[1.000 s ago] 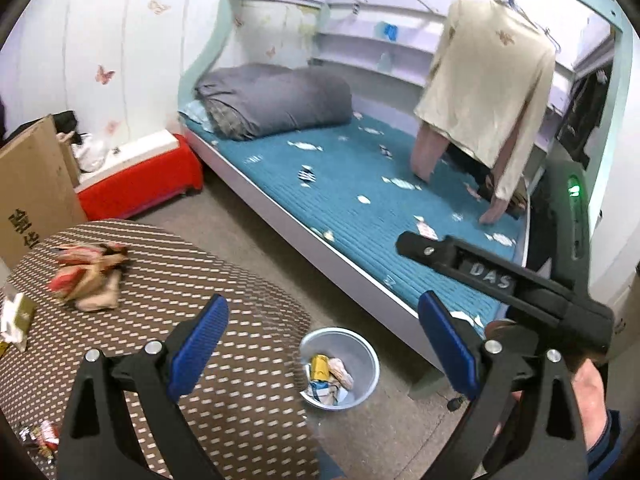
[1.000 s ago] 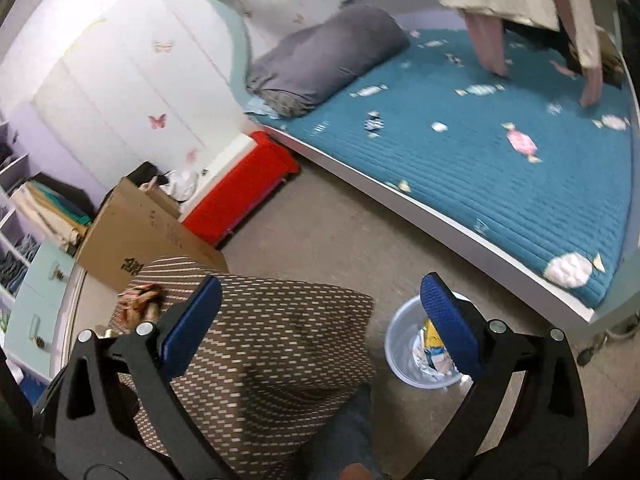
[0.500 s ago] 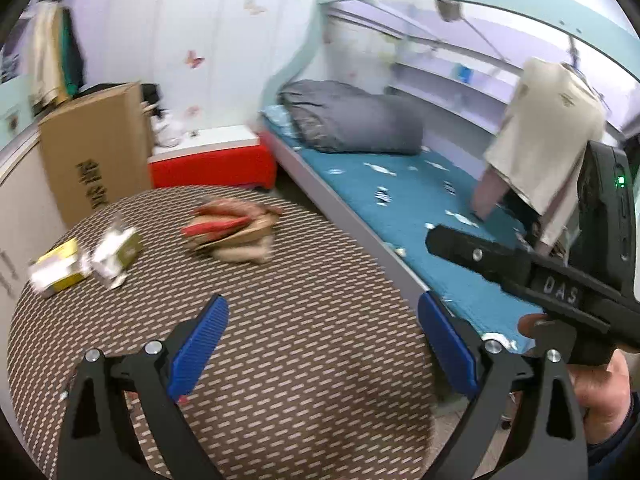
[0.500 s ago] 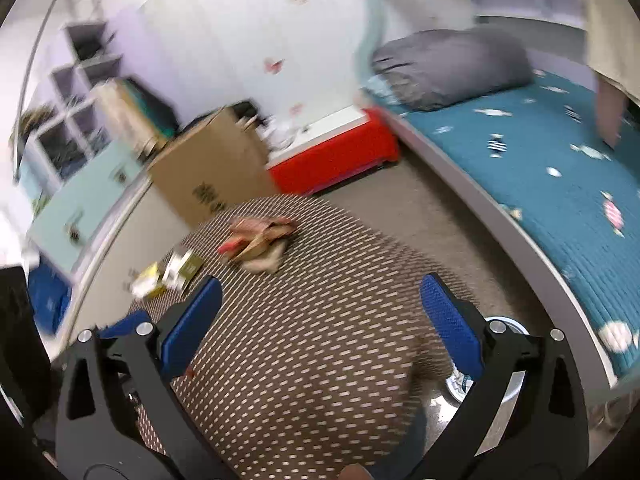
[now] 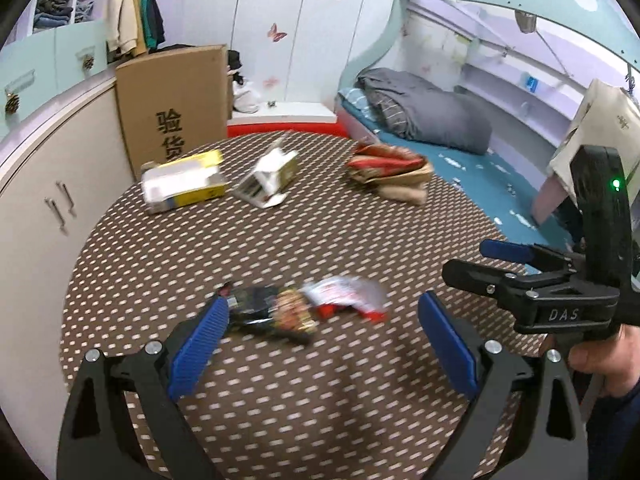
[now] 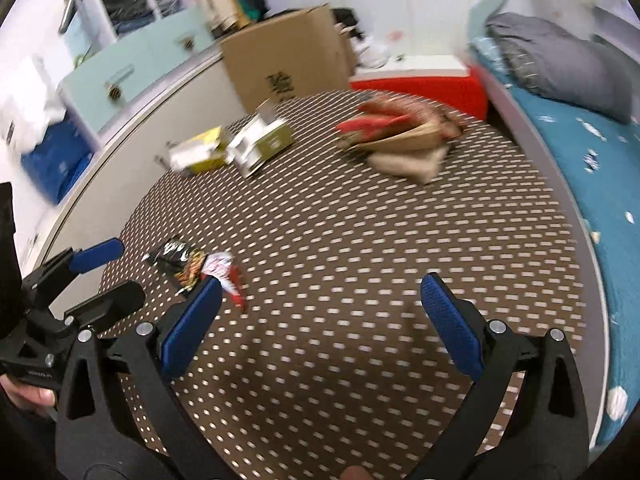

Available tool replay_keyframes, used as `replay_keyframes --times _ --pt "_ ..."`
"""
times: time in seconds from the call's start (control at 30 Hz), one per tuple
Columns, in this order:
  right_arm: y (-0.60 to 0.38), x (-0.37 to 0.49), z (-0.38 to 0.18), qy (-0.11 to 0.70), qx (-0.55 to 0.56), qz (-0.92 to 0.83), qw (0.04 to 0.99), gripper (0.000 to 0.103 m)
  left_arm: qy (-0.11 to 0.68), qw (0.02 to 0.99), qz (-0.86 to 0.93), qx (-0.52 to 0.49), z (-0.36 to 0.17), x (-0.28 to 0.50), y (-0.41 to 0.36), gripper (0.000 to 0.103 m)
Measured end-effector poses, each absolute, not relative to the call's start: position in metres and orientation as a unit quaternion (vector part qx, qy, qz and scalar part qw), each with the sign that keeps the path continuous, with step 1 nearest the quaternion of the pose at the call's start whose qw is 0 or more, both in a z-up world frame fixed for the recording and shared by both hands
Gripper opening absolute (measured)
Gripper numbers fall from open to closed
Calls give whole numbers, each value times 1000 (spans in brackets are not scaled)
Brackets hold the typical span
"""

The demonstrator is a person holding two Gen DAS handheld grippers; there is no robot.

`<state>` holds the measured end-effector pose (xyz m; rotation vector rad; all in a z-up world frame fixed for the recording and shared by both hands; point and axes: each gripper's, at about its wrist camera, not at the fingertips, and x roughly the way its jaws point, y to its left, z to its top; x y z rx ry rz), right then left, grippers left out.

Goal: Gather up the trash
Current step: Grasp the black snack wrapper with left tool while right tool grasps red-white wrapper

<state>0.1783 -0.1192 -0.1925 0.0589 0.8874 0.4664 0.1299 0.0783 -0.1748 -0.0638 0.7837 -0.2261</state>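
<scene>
Both views have swung from the floor bin to the table (image 5: 120, 264). Left gripper (image 5: 320, 344) and right gripper (image 6: 320, 320) are spread, empty. Approach step: close on the nearest wrappers (image 5: 296, 306).

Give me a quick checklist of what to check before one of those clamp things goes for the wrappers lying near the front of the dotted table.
1. Left gripper open and empty: ok, jaws stand wide with nothing between them.
2. Right gripper open and empty: ok.
3. Target in view: ok, the dark snack wrapper and red-and-white wrapper lie side by side on the table, just ahead of the left gripper.
4. Grippers apart from each other: ok, the right one sits off to the side.
5. Sharp view for aiming: not ok, both views are motion-blurred.
6. Bin within reach: cannot tell, no bin shows in either view.
</scene>
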Motion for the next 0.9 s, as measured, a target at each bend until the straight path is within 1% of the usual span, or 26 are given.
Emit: replay_keyframes --times 0.13,0.27,0.33,0.4,0.43,0.47,0.5,0.53,0.6,0.67,0.7,0.8,0.83,0.87,0.9 --pt "-90 180 -203 431 -12 255 865 96 386 916 -109 2 -182 128 95 93" --pt "-64 182 -211 432 -57 273 858 84 397 907 -121 67 -193 130 103 94" --pt "-57 187 -216 434 -65 272 856 83 400 902 -130 99 -199 134 105 94" --pt "-51 191 -223 440 -68 271 854 74 404 893 -152 126 -205 139 104 94" --pt "-48 193 -224 439 -70 271 854 73 405 890 -160 136 -207 142 104 94" --pt "-44 192 -225 435 -78 274 854 68 406 885 -166 155 -210 146 103 94" --pt "-40 192 -225 433 -81 277 854 59 406 883 -169 167 -212 149 102 94" --pt "-36 192 -225 434 -81 284 851 53 404 880 -174 180 -213 151 101 94" --pt "-29 193 -226 434 -83 292 848 36 396 875 -195 200 -214 156 95 94" --pt "-27 193 -227 434 -81 294 848 25 393 869 -216 210 -216 163 91 94" --pt "-28 194 -227 435 -76 292 848 22 396 863 -226 216 -218 167 89 93" --pt "-49 191 -222 434 -54 281 854 22 397 853 -238 240 -226 174 81 92" --pt "-57 190 -222 434 -46 276 856 22 401 851 -247 232 -226 177 80 80" --pt "-65 190 -221 435 -39 269 858 22 409 846 -263 217 -224 179 80 64" --pt "-73 190 -220 436 -33 264 860 22 411 845 -267 214 -224 178 78 60"
